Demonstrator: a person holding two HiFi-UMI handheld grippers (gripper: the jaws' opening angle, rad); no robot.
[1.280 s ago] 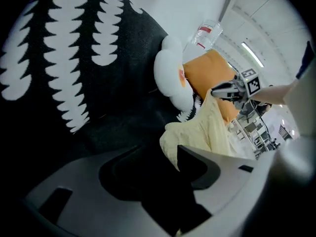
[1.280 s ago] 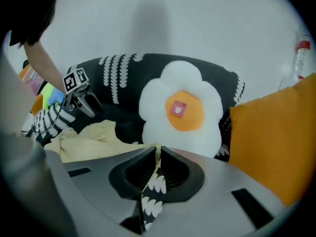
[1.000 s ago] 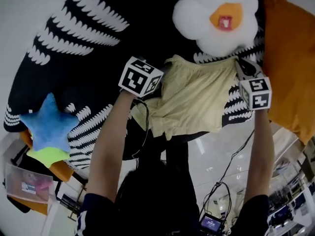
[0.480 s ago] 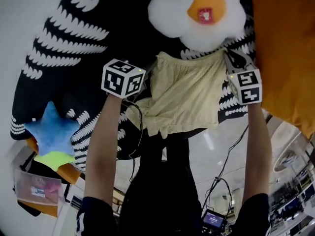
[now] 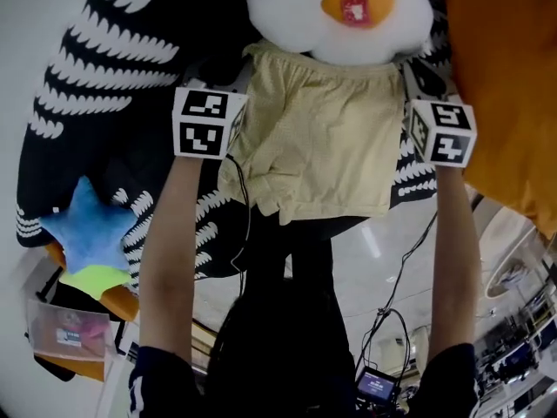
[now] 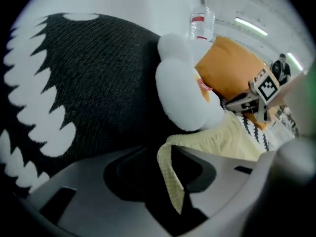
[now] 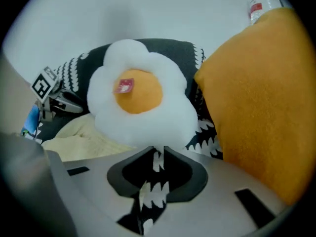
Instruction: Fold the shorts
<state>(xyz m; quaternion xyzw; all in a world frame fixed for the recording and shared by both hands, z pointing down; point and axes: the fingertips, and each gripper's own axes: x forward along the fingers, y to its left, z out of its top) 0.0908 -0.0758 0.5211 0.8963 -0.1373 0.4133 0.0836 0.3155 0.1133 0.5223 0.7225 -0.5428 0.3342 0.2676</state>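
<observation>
The pale yellow shorts (image 5: 322, 146) are lying spread flat on the black-and-white blanket (image 5: 113, 68), with the waistband meeting the fried-egg pillow (image 5: 339, 11). Left of the egg, the left gripper (image 6: 159, 149) has just been opening, and its jaws are standing loosely apart around a strip of shorts fabric. Right of the egg, the right gripper (image 7: 158, 152) is showing only a slit, with blanket pattern visible through it. An orange cushion (image 5: 500, 85) is lying further right, and glossy floor (image 5: 383, 251) is showing beyond the blanket.
</observation>
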